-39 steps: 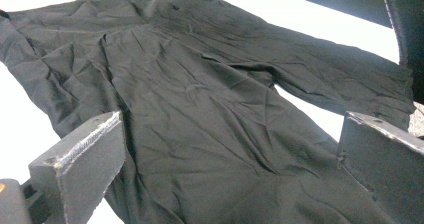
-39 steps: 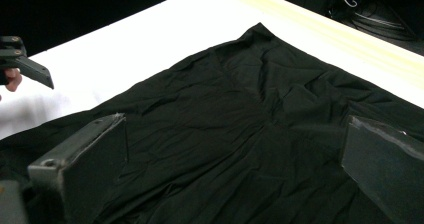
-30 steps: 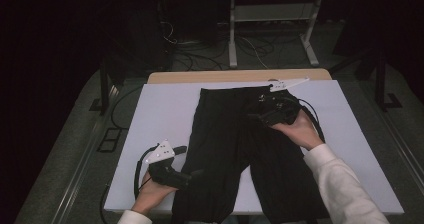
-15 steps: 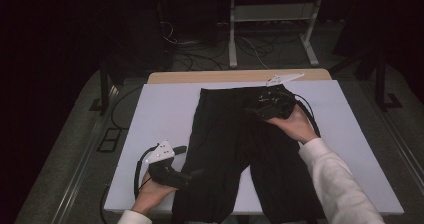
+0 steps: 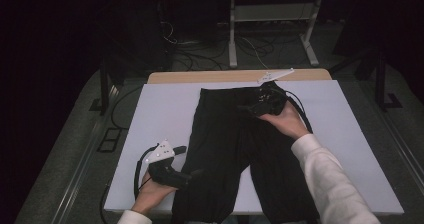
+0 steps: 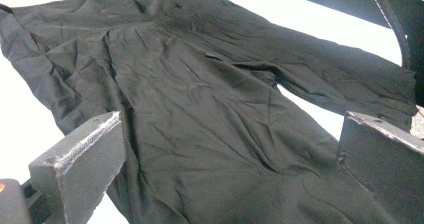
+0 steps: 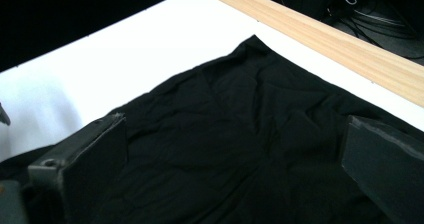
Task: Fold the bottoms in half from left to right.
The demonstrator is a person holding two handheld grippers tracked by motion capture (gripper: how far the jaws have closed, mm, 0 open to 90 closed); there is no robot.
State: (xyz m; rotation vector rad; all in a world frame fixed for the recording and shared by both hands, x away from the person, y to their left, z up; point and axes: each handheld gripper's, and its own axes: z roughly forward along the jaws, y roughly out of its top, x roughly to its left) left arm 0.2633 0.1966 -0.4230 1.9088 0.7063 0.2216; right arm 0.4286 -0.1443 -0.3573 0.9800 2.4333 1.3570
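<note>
Across the middle of the white-topped counter (image 5: 150, 114) a pair of black, thin woven trousers (image 5: 225, 144) is spread flat, waistband toward twelve o'clock and both legs running to six o'clock, where the hems reach the near edge. Fine creases are seen over the whole cloth in the left gripper view, so the garment is judged light, limp and easily bunched; it would sag rather than hold any shape when lifted, and a single layer could slip free of a shallow pinch. A hold is best taken at the thicker waistband or at a hem, where doubled cloth can be gathered. The left claw (image 5: 192, 173) is held with its jaws apart at about seven o'clock, at the outer edge of the left leg. The right claw (image 5: 252, 106) is held with its jaws apart over the waistband at about one o'clock, gripping nothing. A strip of pale wood (image 5: 200, 77) is exposed along the far edge. The room beyond is dark, with cables (image 5: 250, 46) trailing over a grey floor (image 5: 75, 149) and a white metal stand (image 5: 272, 19) at twelve o'clock.
</note>
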